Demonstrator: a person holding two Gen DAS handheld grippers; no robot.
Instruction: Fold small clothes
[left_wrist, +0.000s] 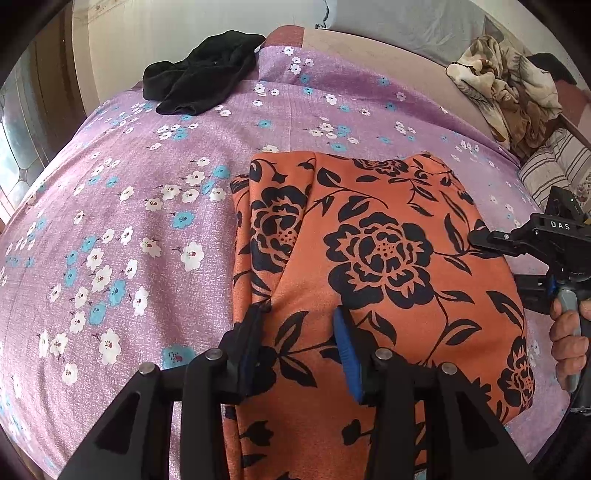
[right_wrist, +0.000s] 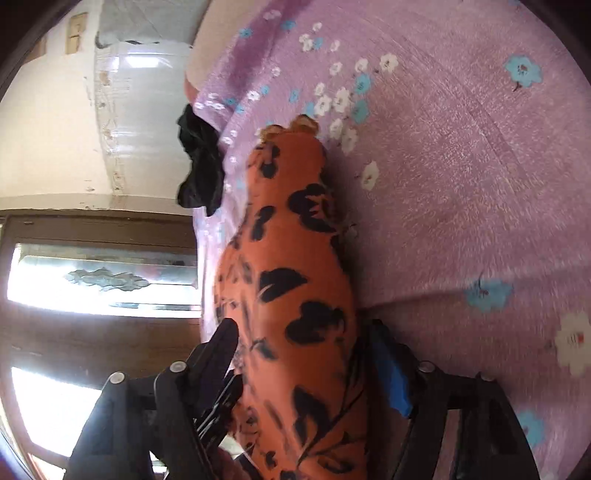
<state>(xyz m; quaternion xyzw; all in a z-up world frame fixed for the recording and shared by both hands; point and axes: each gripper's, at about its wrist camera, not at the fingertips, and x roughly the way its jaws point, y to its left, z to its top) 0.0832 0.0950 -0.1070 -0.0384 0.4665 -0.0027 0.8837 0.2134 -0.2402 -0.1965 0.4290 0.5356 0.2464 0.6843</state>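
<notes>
An orange garment with black flowers (left_wrist: 376, 266) lies folded on the purple flowered bedsheet (left_wrist: 129, 221). My left gripper (left_wrist: 301, 321) hovers over its near part, jaws open, with the fabric between and under the fingers. My right gripper (left_wrist: 484, 240) reaches in at the garment's right edge. In the right wrist view the right gripper (right_wrist: 303, 332) is rolled sideways, its jaws open on either side of the garment's edge (right_wrist: 291, 295), which runs away between the fingers.
A black garment (left_wrist: 199, 79) lies crumpled at the far left corner of the bed, and it also shows in the right wrist view (right_wrist: 201, 166). A beige patterned blanket (left_wrist: 506, 92) and a striped pillow (left_wrist: 554, 170) lie at the far right.
</notes>
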